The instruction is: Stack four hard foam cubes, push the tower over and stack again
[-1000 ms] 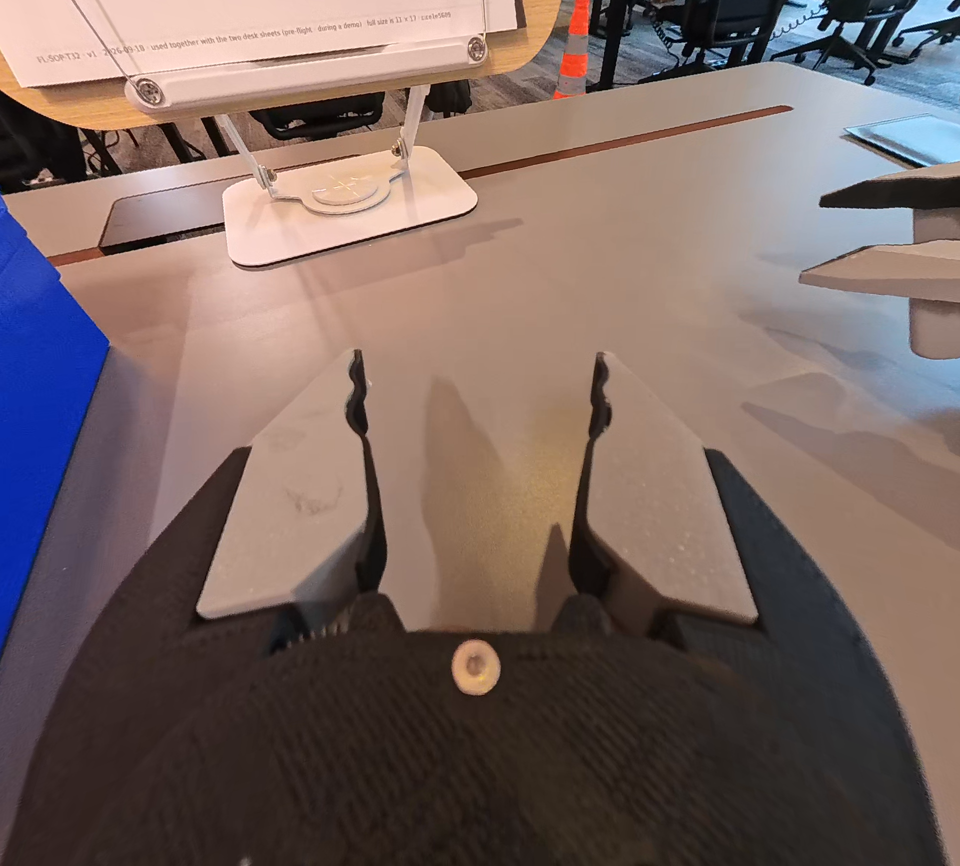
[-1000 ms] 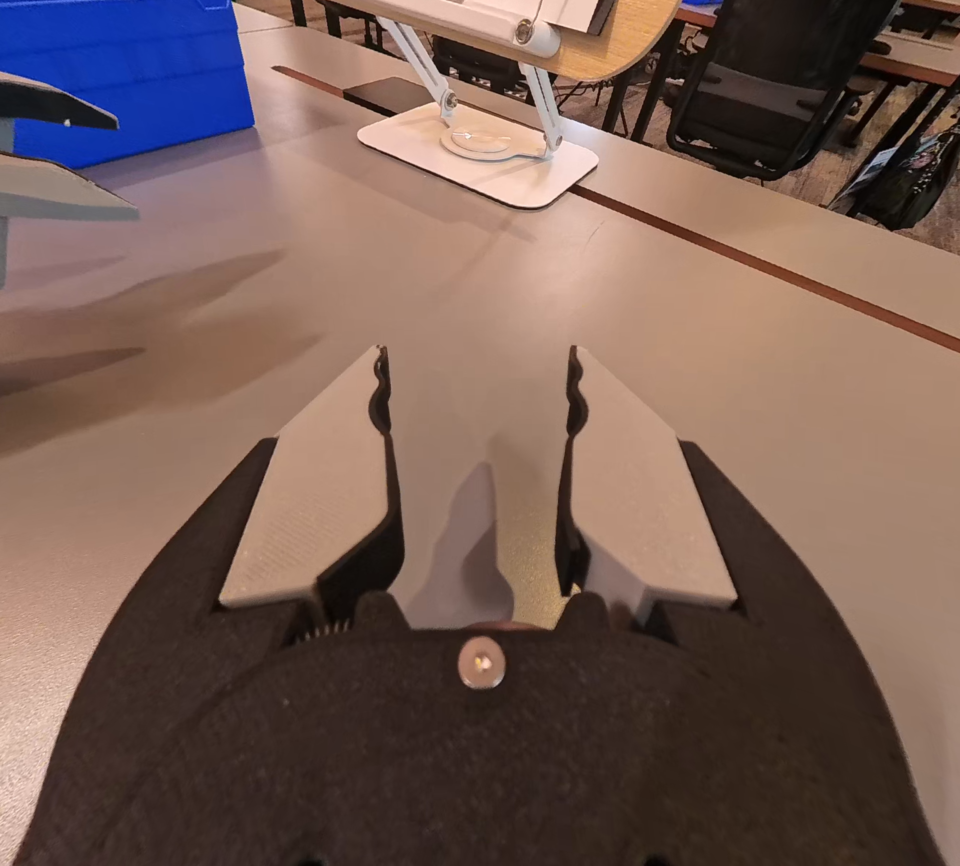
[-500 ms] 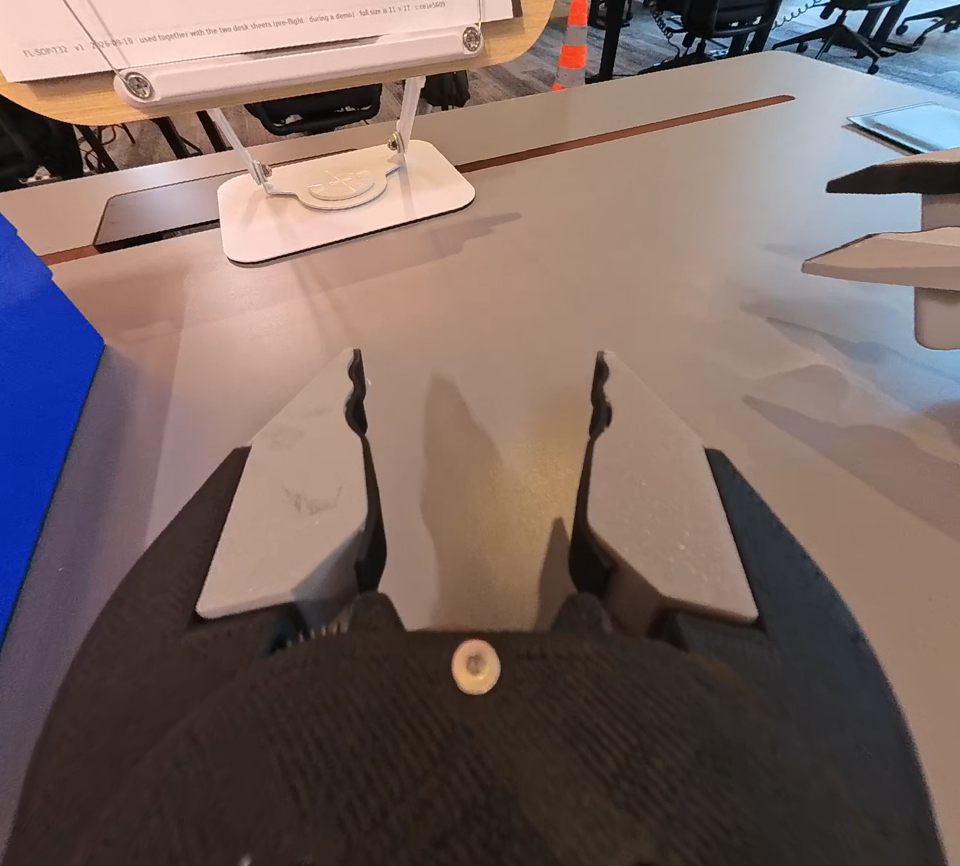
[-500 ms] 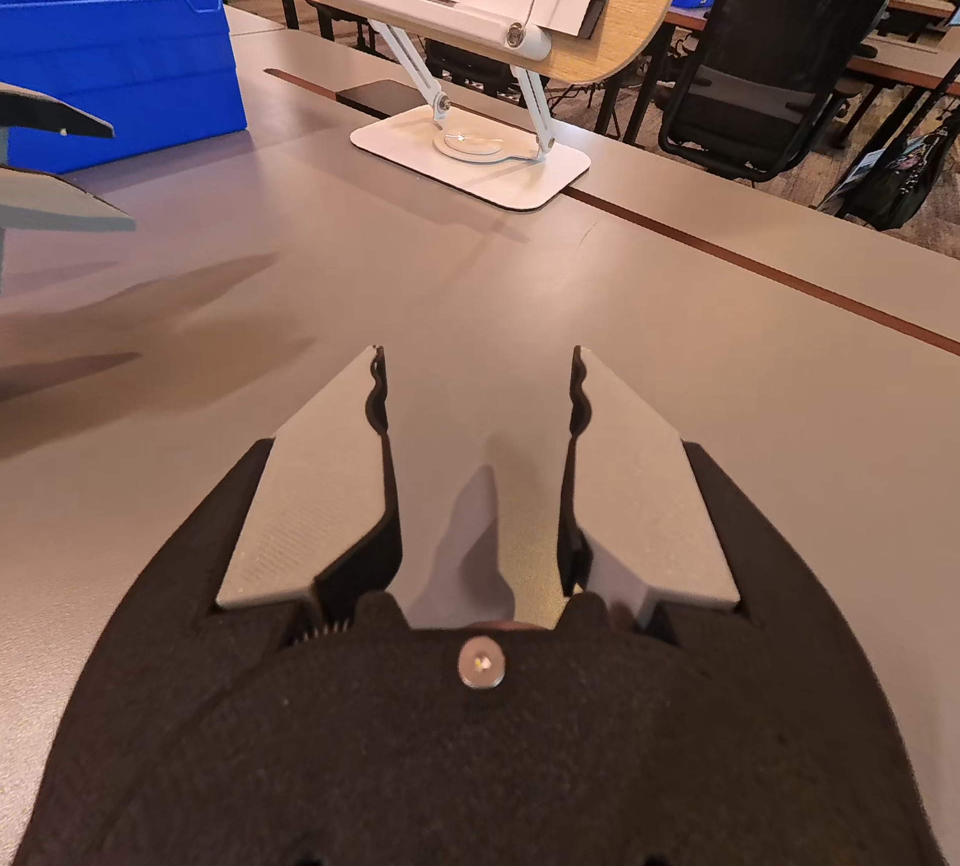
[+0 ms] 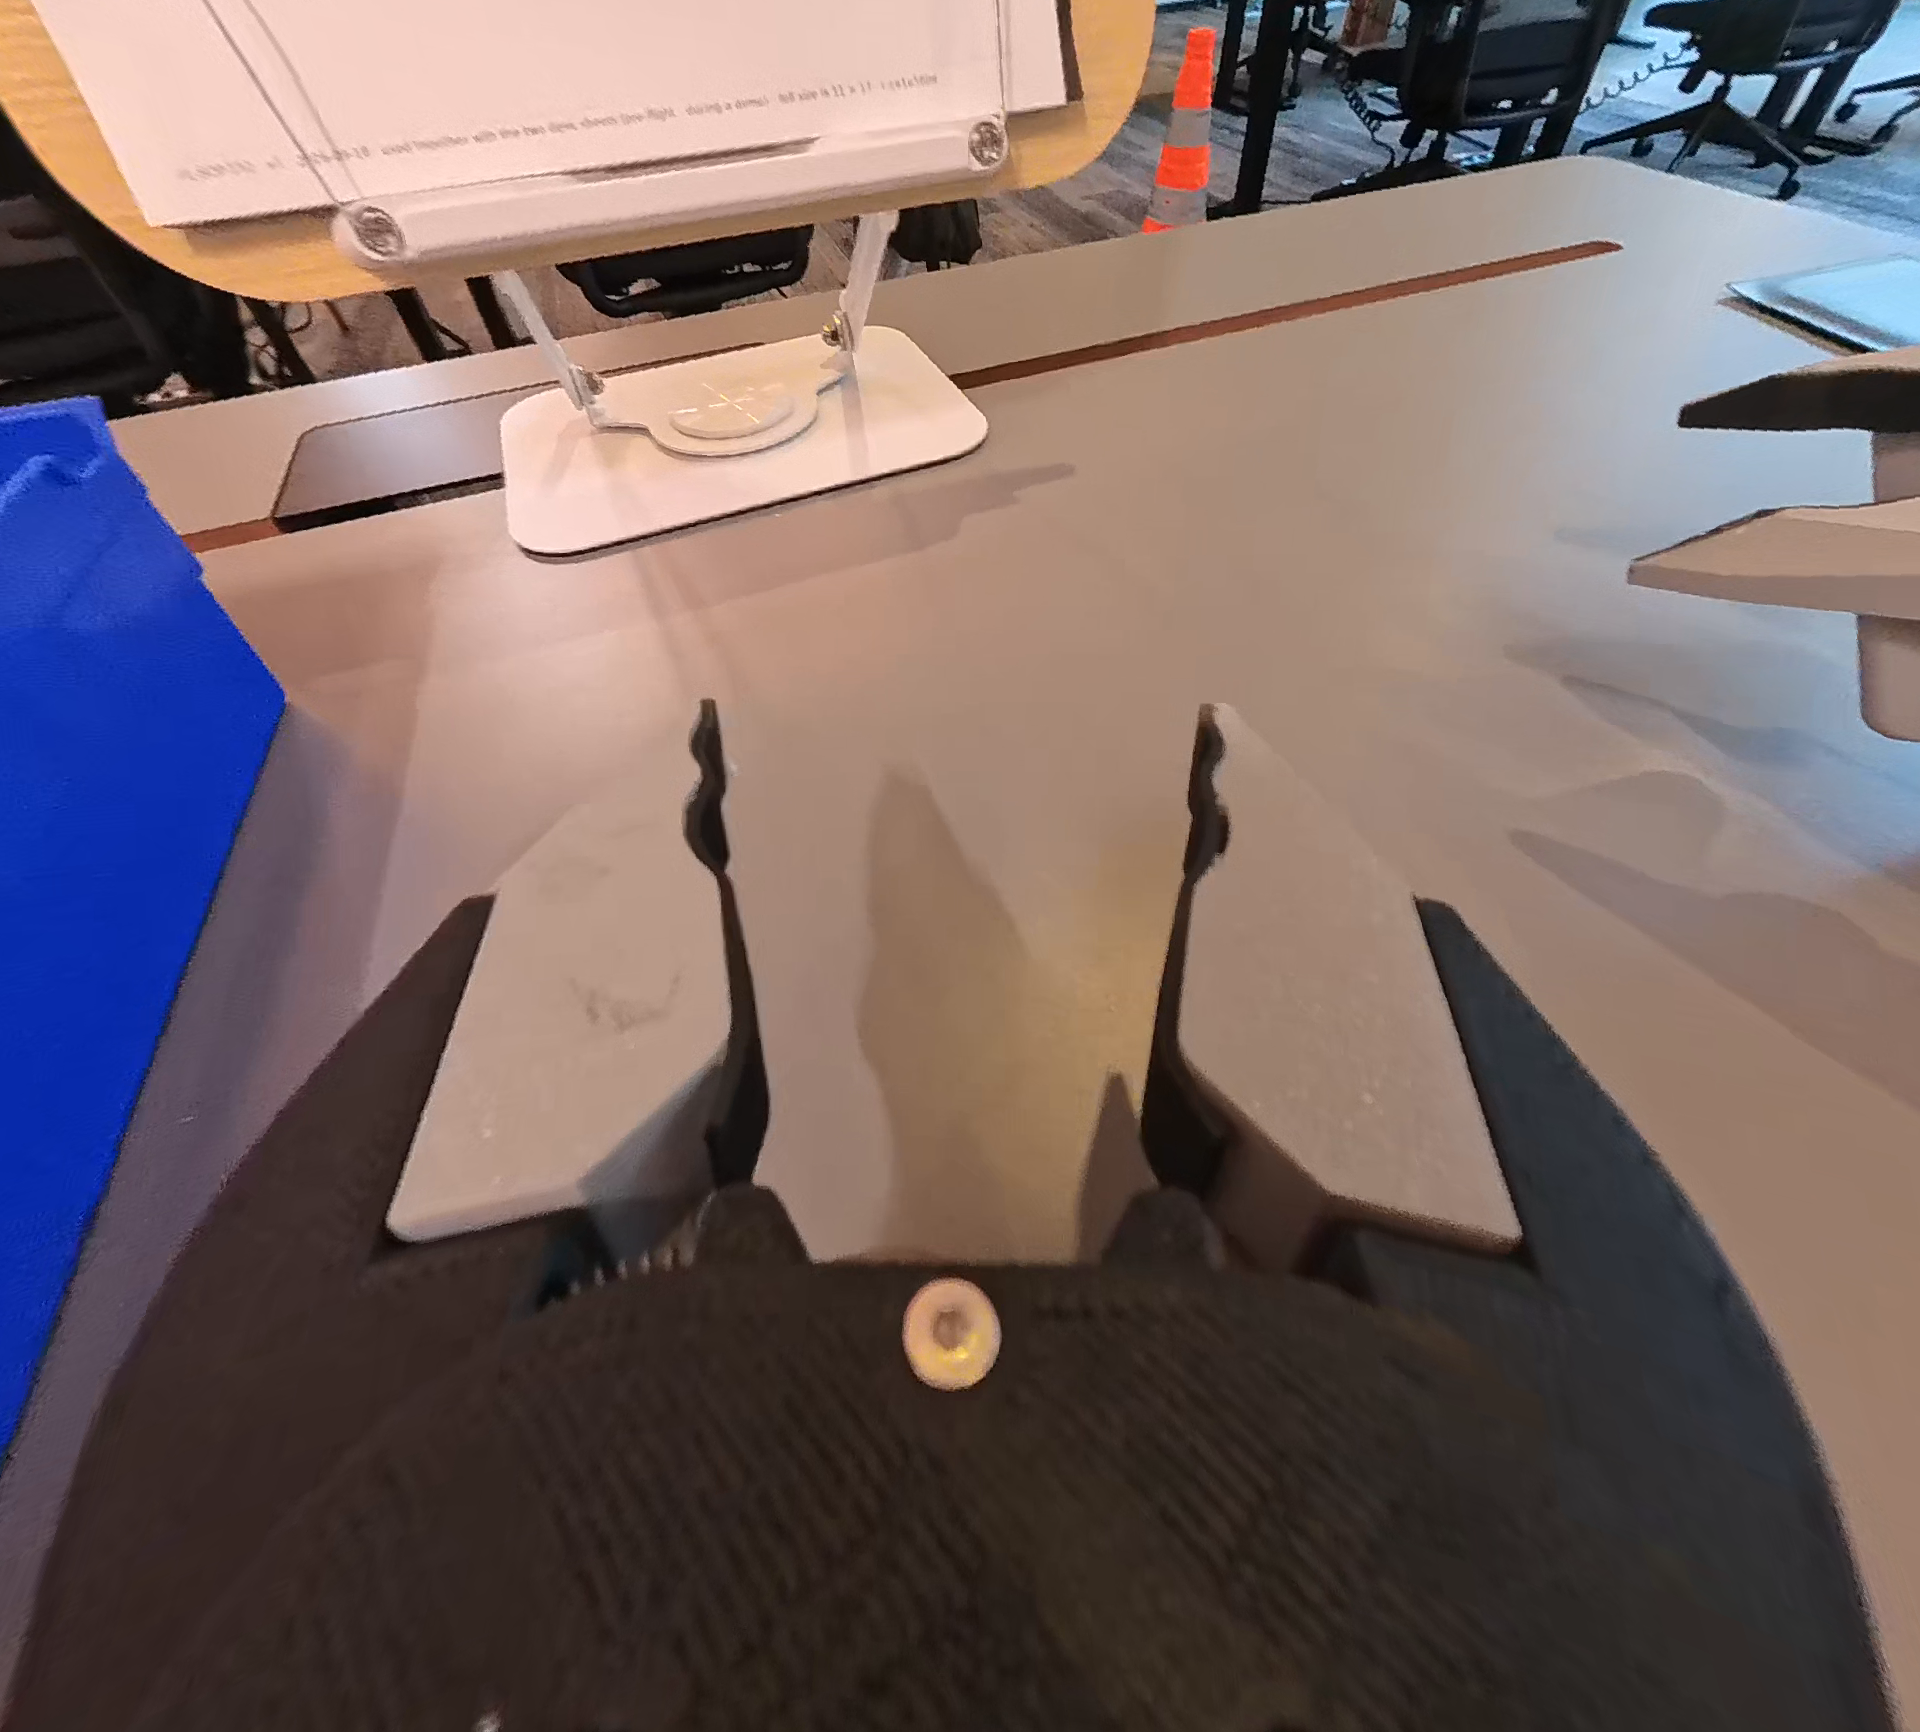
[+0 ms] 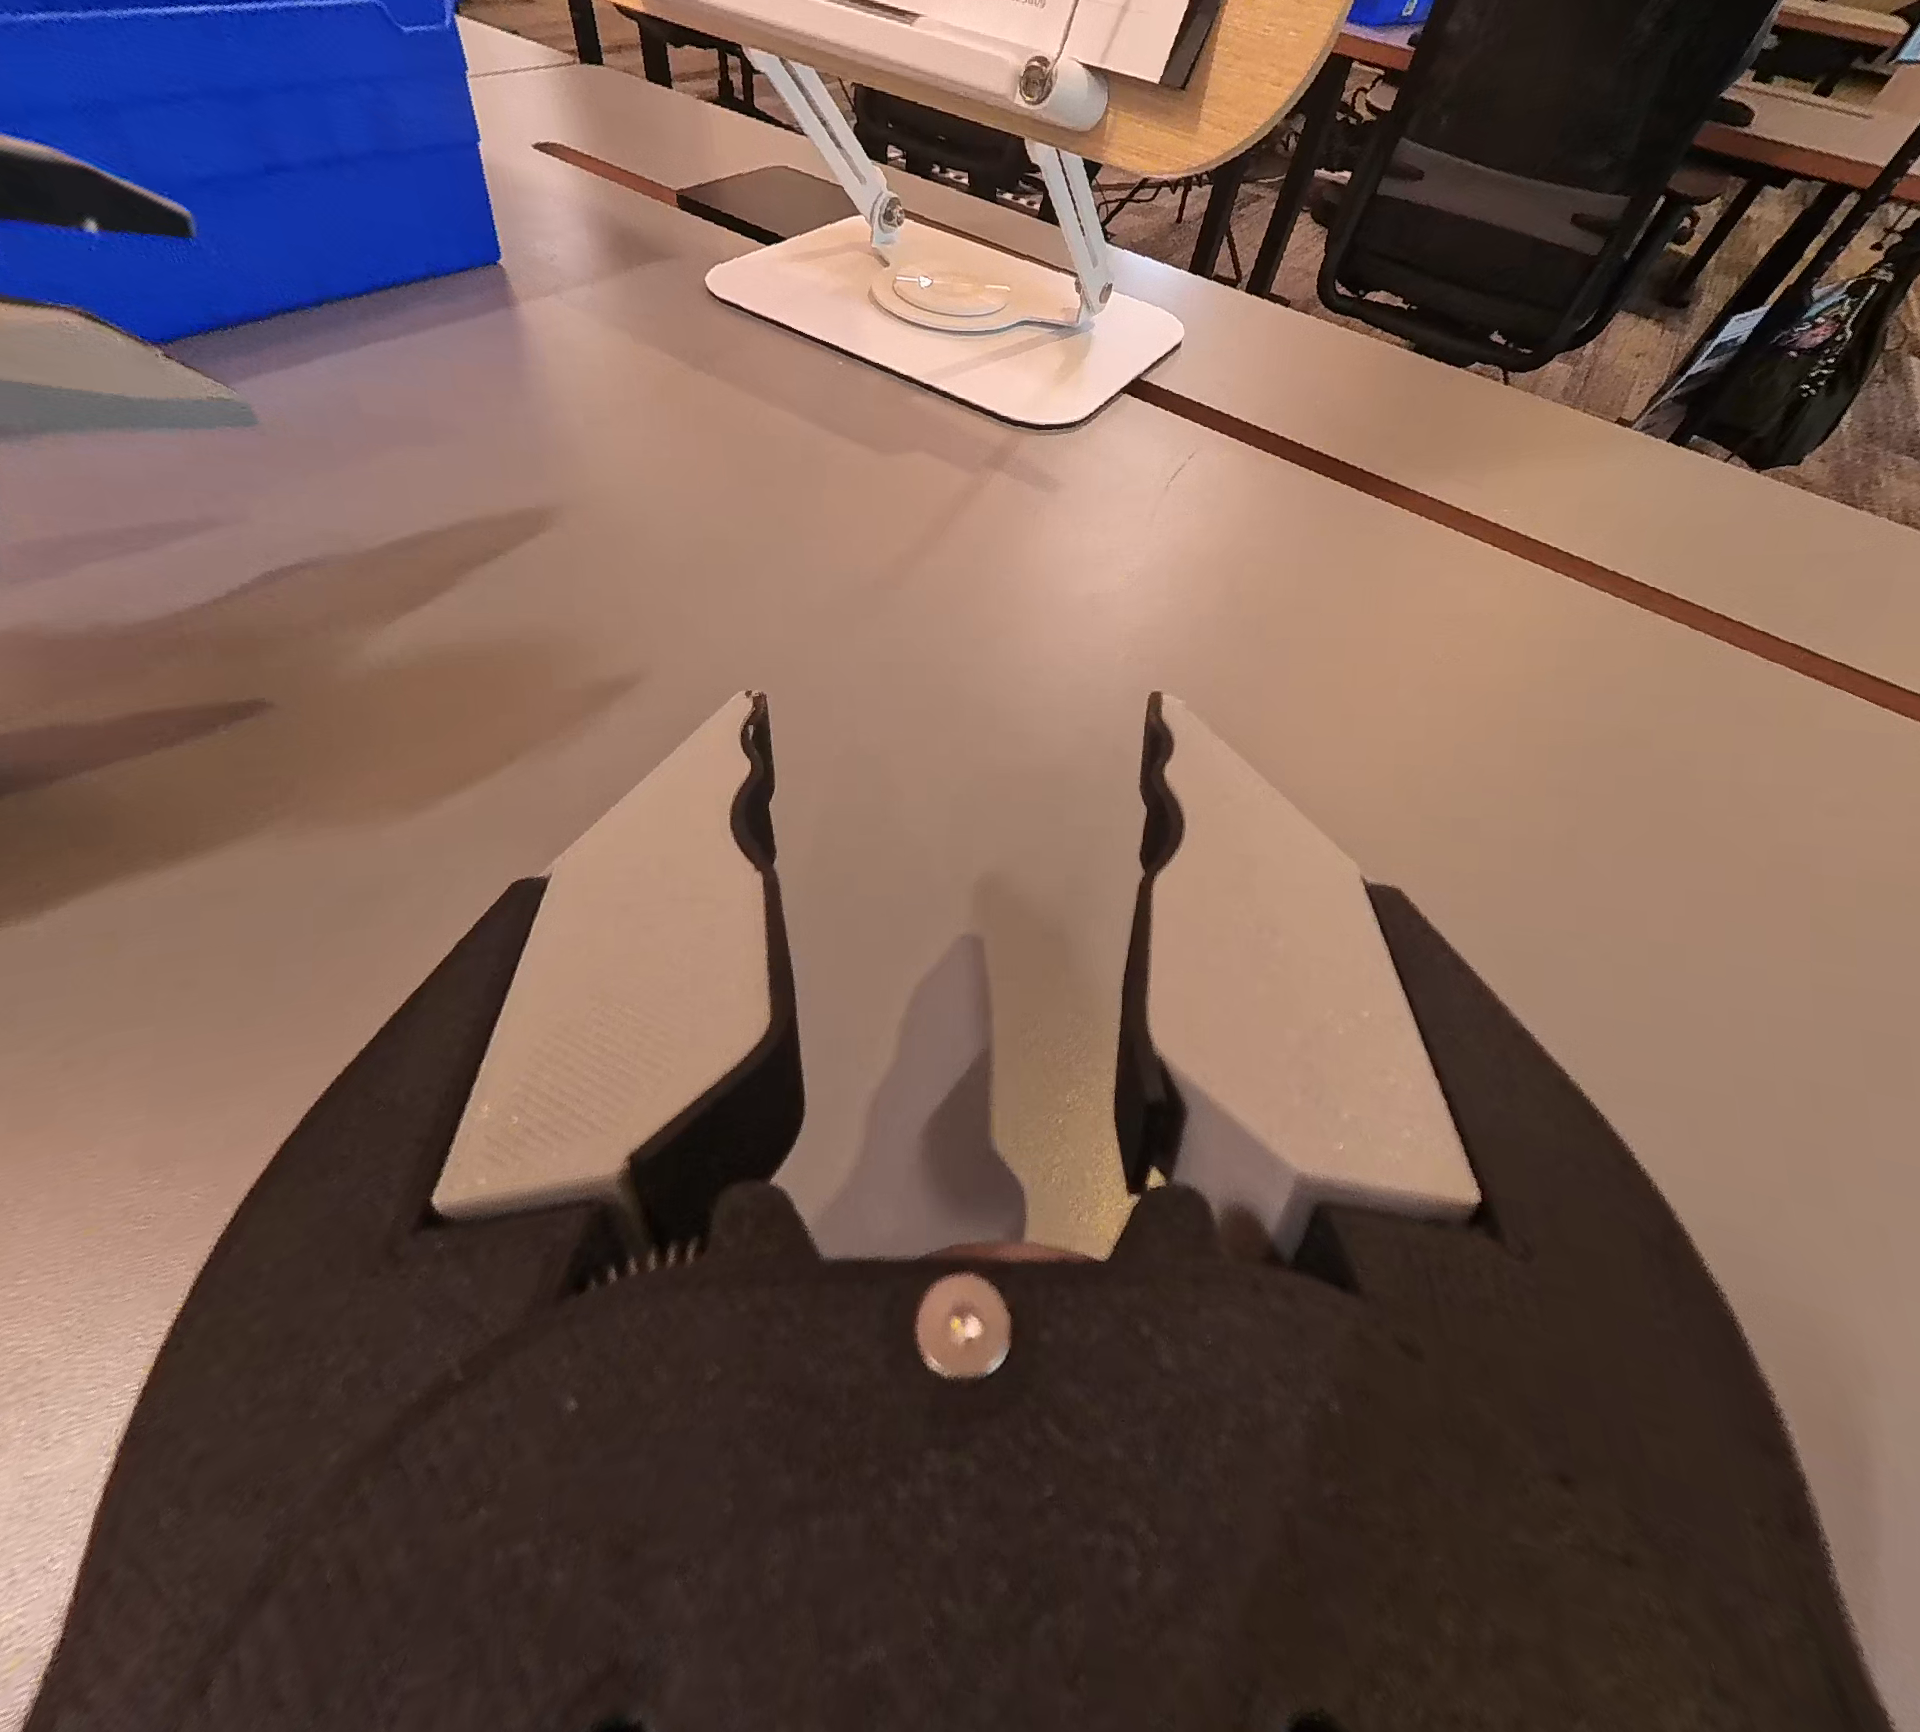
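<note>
No foam cubes show in either view, so I cannot tell where they are.

The left gripper (image 5: 954, 726) hangs just over the grey counter (image 5: 1299, 602). Its two grey fingers (image 5: 582, 1017) are spread wide apart and there is nothing between them, only bare counter and their own dark shadows. The right gripper (image 6: 954, 716) also hangs just over the counter (image 6: 1351, 747). Its fingers (image 6: 623, 1028) are wide apart too and hold nothing.

Each gripper can be seen from the other one's camera. In the left wrist view, the right gripper (image 5: 1808, 539) pokes in at the right edge. In the right wrist view, the left gripper (image 6: 94, 311) pokes in at the left edge. The two are well apart, and both point toward the far side of the counter.

A blue bin (image 5: 94, 799) sits on the counter to the left of the left gripper. In the right wrist view the blue bin (image 6: 239, 113) is farther back on the left.

Straight ahead stands a wooden board on a white stand (image 5: 743, 446), holding a sheet of paper (image 5: 540, 20) with writing on it. The stand's flat white foot (image 6: 945, 321) rests on the counter by a thin brown line (image 6: 1558, 550) that runs across the top.

Behind the counter are black office chairs (image 6: 1558, 124), more desks and an orange cone (image 5: 1184, 124) on the floor.
</note>
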The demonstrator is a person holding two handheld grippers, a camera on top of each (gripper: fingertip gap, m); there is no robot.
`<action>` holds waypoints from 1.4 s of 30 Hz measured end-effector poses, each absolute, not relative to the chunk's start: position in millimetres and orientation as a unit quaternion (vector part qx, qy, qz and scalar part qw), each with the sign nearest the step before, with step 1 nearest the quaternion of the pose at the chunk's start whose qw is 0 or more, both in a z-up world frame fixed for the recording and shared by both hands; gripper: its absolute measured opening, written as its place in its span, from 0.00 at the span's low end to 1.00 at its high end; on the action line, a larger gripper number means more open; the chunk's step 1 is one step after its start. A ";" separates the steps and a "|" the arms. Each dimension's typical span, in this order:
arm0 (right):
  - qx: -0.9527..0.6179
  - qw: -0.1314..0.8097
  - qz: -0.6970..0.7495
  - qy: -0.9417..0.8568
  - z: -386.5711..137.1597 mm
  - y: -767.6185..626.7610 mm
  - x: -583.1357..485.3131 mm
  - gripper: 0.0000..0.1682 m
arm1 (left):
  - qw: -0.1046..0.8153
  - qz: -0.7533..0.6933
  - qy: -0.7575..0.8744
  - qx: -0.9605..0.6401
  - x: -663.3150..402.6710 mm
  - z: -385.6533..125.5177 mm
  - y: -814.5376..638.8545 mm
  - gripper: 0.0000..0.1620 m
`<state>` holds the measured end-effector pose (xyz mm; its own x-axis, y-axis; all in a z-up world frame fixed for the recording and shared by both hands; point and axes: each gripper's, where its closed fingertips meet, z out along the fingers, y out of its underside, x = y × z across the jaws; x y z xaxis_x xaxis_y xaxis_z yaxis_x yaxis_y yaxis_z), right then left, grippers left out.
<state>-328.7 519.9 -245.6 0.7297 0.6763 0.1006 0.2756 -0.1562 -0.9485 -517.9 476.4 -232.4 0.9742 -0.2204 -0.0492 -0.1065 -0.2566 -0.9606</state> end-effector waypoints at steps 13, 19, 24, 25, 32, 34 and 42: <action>-0.737 0.563 0.177 -0.330 -246.0 517.9 -332.0 0.41 | 0.761 -0.009 -0.025 -0.649 -584.2 -146.4 439.7 0.55; -0.736 0.563 0.177 -0.331 -245.7 517.6 -332.6 0.41 | 0.780 0.035 -0.046 -0.624 -618.1 -123.4 419.6 0.55; -0.736 0.563 0.179 -0.332 -245.4 517.1 -333.4 0.41 | 0.773 0.074 -0.079 -0.625 -668.6 -105.7 395.3 0.54; -0.736 0.562 0.179 -0.333 -245.6 516.8 -333.8 0.41 | 0.766 0.073 -0.084 -0.633 -677.9 -105.7 391.6 0.53; -0.734 0.560 0.178 -0.340 -247.2 514.5 -337.3 0.41 | 0.658 0.054 -0.120 -0.741 -741.5 -160.0 389.4 0.52; -0.734 0.559 0.179 -0.342 -247.2 513.3 -338.4 0.41 | 0.624 0.034 -0.119 -0.771 -751.4 -181.8 394.1 0.51; -0.732 0.556 0.182 -0.349 -248.4 510.4 -342.9 0.41 | 0.551 0.011 -0.102 -0.828 -774.8 -237.8 417.3 0.42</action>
